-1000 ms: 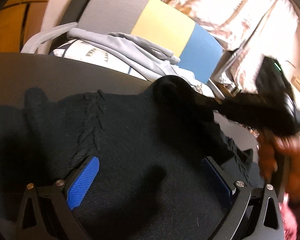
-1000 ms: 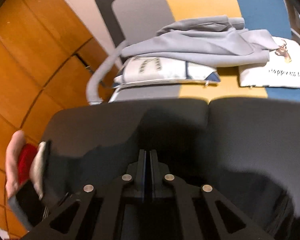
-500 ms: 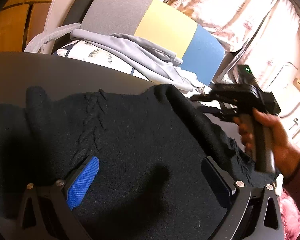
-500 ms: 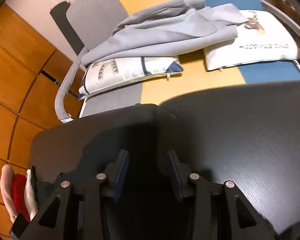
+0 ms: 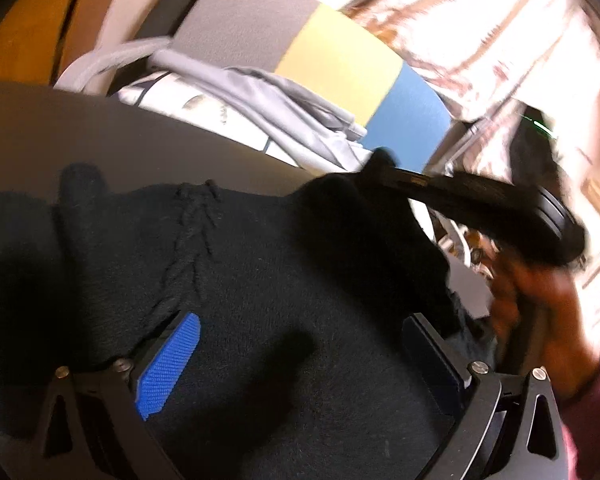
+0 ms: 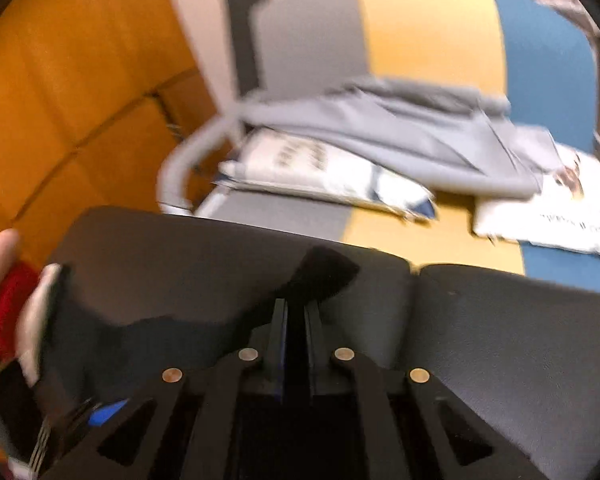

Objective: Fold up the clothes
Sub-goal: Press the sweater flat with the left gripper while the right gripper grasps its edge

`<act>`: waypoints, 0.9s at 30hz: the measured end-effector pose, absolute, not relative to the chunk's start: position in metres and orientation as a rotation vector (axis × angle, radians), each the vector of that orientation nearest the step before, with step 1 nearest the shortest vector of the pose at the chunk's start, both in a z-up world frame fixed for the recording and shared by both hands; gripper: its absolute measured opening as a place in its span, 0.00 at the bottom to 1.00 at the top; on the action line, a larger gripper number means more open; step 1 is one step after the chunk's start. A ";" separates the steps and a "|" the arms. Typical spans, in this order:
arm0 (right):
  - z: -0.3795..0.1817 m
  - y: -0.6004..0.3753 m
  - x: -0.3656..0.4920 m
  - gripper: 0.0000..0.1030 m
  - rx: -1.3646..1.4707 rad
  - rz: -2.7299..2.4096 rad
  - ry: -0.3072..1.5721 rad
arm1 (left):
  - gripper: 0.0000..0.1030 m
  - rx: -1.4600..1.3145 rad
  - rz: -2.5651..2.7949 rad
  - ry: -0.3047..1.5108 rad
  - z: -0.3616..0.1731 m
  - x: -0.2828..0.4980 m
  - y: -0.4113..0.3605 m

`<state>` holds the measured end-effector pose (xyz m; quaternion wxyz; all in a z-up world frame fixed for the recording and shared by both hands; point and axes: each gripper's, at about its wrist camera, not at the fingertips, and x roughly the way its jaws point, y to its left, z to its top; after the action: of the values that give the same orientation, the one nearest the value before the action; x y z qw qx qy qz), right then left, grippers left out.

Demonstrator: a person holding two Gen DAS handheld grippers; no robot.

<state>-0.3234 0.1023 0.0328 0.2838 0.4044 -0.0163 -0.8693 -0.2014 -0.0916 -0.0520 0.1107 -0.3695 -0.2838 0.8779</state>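
Observation:
A black knit sweater point(image 5: 260, 272) with a cable pattern lies spread on the dark table point(image 5: 100, 132). My left gripper point(image 5: 300, 356) hovers low over its near part. The jaws stand wide open, blue pads point(image 5: 172, 360) on either side, gripping nothing. My right gripper point(image 6: 296, 308) is closing, and its pads pinch a fold of the black sweater point(image 6: 320, 272) that sticks out past the tips. In the left wrist view the right gripper point(image 5: 384, 164) reaches in from the right, held by a hand point(image 5: 540, 300), with the sweater's far right edge raised at its tip.
Behind the table stands a grey, yellow and blue sofa point(image 6: 432, 28). On it lie a grey garment point(image 6: 380, 128) and white printed cushions point(image 6: 324, 168). An orange wood wall point(image 6: 60, 80) is at the left. The hand on the left gripper point(image 6: 0, 300) shows at the table's left edge.
Half a second ago the right gripper stood open, clear of the cloth. It has come back, its jaws have come together on the sweater's far right edge, and that edge is raised. The left gripper stays put.

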 end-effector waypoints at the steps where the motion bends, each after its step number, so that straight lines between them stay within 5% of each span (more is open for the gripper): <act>1: 0.032 0.100 -0.306 0.06 1.051 -2.296 -0.035 | 0.95 -1.087 2.568 -0.905 -0.051 -0.195 -0.099; 5: 0.024 0.089 -0.244 0.07 0.979 -2.178 0.006 | 0.95 -1.099 2.577 -1.118 -0.049 -0.171 -0.130; 9: -0.010 0.082 -0.201 0.24 1.122 -2.050 0.050 | 0.95 -1.155 2.517 -1.270 -0.048 -0.166 -0.150; 11: -0.018 0.091 -0.181 0.24 1.192 -2.027 0.018 | 0.95 -1.191 2.482 -1.310 -0.045 -0.167 -0.154; 21: -0.041 0.232 -0.165 0.39 1.236 -2.235 -0.922 | 0.99 -1.441 2.507 -1.073 -0.043 -0.205 -0.111; 27: -0.052 0.226 -0.187 0.39 1.244 -2.173 -1.066 | 0.98 -1.445 2.562 -0.865 -0.038 -0.205 -0.086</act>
<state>-0.1868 0.2257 -0.0523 0.2086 0.4471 -0.3831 -0.7809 -0.2054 -0.0859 -0.0380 0.0380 -0.4709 -0.2819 0.8351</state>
